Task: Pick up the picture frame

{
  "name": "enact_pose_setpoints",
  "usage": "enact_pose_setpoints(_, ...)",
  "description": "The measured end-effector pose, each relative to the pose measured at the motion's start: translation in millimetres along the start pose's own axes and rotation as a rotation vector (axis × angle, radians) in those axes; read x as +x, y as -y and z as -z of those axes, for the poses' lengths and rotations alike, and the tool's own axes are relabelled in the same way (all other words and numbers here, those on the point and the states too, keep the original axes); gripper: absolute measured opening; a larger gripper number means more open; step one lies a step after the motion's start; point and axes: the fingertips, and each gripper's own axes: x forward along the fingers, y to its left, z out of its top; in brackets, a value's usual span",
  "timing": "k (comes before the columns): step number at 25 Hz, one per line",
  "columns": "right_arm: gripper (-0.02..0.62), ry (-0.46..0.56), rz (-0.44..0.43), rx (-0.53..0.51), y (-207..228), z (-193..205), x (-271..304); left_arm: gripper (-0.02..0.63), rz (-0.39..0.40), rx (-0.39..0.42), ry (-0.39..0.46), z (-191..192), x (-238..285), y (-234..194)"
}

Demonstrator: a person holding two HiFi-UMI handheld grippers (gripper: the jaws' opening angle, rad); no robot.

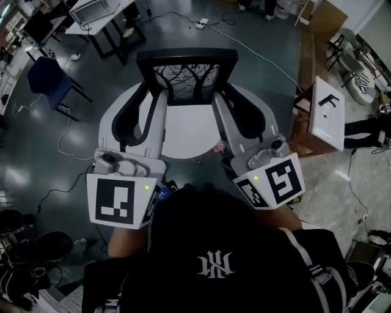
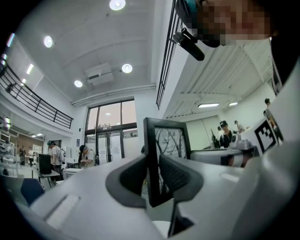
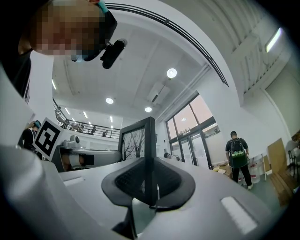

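Note:
A black picture frame (image 1: 186, 78) with a bare-tree print is held upright over the round white table (image 1: 186, 133), one gripper on each side edge. My left gripper (image 1: 153, 93) has its dark pads pressed on the frame's left edge; in the left gripper view that edge (image 2: 152, 159) stands pinched between the pads of the left gripper (image 2: 152, 177). My right gripper (image 1: 225, 93) clamps the right edge, and in the right gripper view the frame (image 3: 137, 139) rises from between the pads of the right gripper (image 3: 150, 180). The frame's bottom edge is hidden behind the jaws.
A white box (image 1: 327, 113) marked with a black letter stands on a wooden bench at the right. A blue chair (image 1: 50, 78) and a desk with a laptop (image 1: 95, 11) stand at the back left. Cables run across the dark floor. A person with a backpack (image 3: 238, 157) stands by the glass doors.

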Motion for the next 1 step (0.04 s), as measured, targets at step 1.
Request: enact_pose_setpoints(1,0.06,0.001,-0.001,0.001,2.5,3.8,-3.2,0.084,0.001,-0.002,0.014,1.4,1.2,3.9)
